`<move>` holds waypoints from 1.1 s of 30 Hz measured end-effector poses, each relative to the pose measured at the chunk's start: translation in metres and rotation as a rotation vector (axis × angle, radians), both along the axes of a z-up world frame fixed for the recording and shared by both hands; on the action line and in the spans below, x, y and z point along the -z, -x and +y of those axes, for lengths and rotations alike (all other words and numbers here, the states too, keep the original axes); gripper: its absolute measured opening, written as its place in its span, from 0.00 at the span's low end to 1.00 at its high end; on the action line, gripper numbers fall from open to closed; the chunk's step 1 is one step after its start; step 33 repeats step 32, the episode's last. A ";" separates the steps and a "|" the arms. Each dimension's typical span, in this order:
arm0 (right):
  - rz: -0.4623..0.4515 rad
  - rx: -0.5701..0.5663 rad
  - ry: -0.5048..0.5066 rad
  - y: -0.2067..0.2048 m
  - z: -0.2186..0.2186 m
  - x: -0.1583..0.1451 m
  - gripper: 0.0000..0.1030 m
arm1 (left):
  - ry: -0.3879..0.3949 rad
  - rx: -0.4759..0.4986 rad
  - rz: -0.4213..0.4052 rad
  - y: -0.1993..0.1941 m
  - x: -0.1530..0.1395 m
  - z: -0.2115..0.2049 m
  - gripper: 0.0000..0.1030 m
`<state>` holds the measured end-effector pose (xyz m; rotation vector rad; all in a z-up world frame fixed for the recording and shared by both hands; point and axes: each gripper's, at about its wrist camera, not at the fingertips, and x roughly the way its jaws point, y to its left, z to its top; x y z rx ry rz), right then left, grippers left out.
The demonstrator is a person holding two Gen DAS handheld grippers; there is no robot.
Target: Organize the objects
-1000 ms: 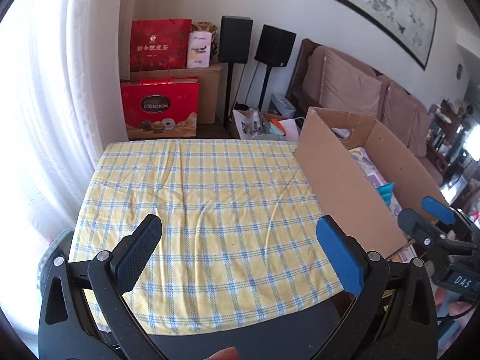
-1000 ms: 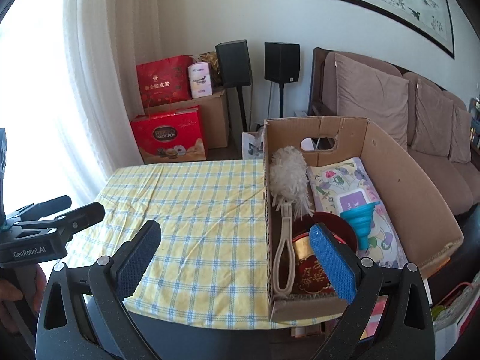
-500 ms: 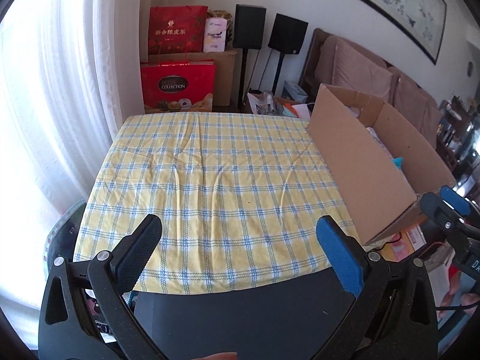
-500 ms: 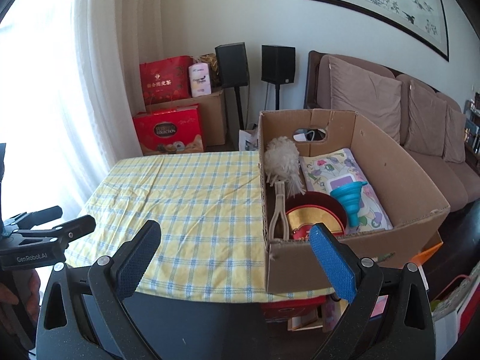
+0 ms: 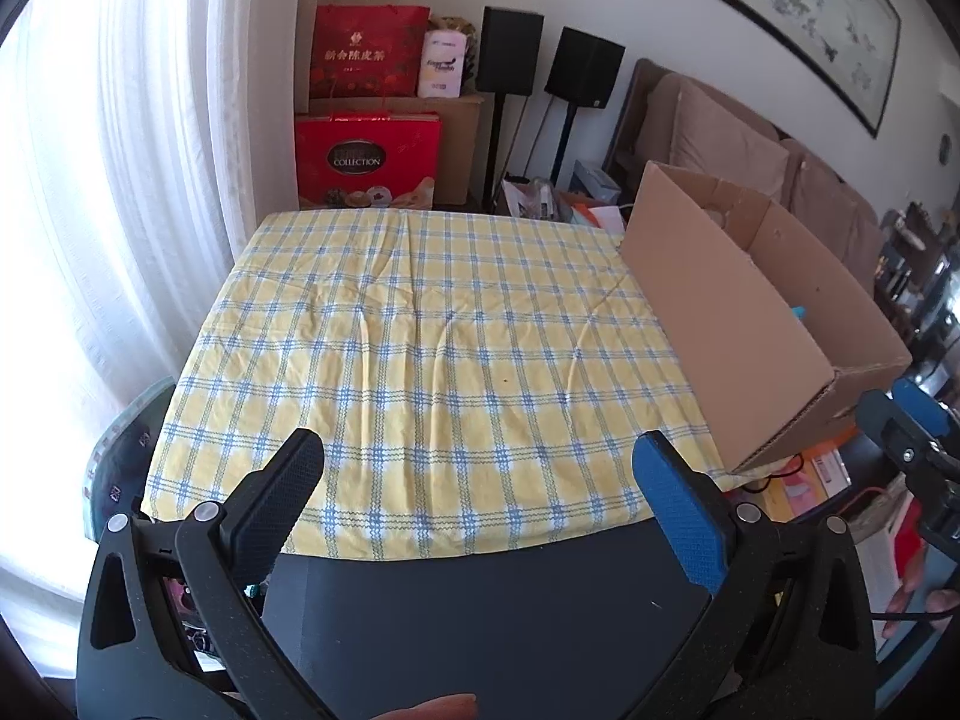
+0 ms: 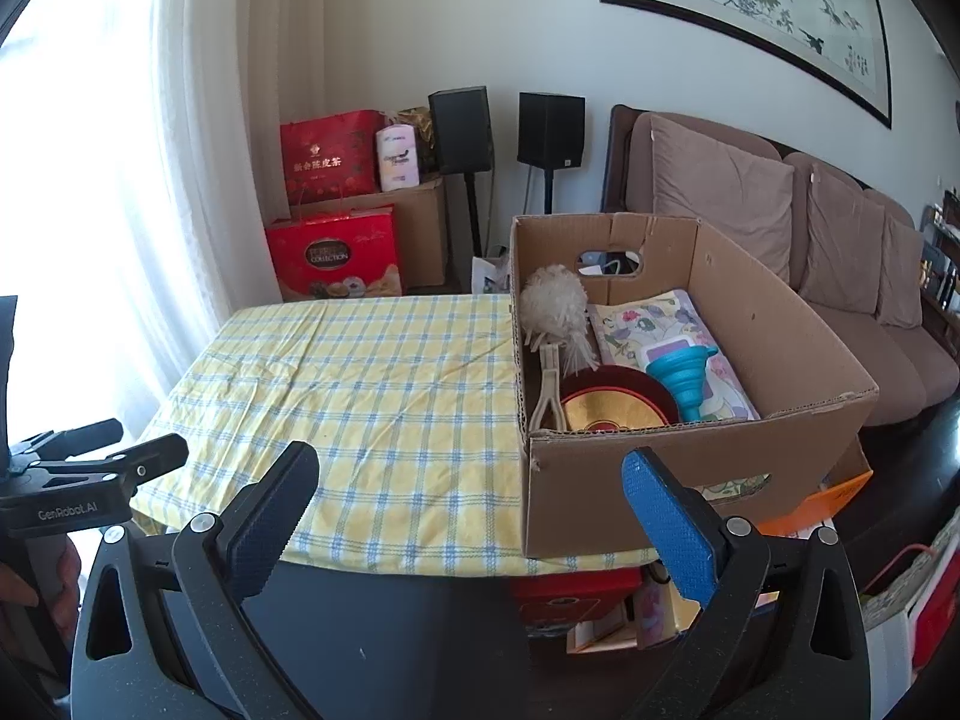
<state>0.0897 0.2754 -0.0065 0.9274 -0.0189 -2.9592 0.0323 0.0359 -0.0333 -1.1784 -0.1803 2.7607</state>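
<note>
The left gripper point(image 5: 477, 480) hangs above the near edge of the table point(image 5: 480, 612) with its jaws spread wide and nothing between them; one finger point(image 5: 282, 498) is black, the other carries a blue pad point(image 5: 675, 516); a fingertip of the holding hand point(image 5: 441, 707) shows at the bottom of the left wrist view. The right gripper point(image 6: 471, 495) is held likewise over the table's near edge, towards its right side, jaws wide apart and empty; in the right wrist view the left hand point(image 6: 57, 576) wraps that gripper's handle off the table's left side.
</note>
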 end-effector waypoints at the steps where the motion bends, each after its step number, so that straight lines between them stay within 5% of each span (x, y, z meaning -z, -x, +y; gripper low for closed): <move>1: -0.001 0.000 -0.001 0.000 0.000 0.000 0.99 | -0.002 0.001 0.002 -0.001 0.000 0.000 1.00; 33: -0.030 -0.012 -0.009 0.004 -0.009 0.011 0.99 | 0.057 -0.015 0.021 -0.004 0.001 -0.001 1.00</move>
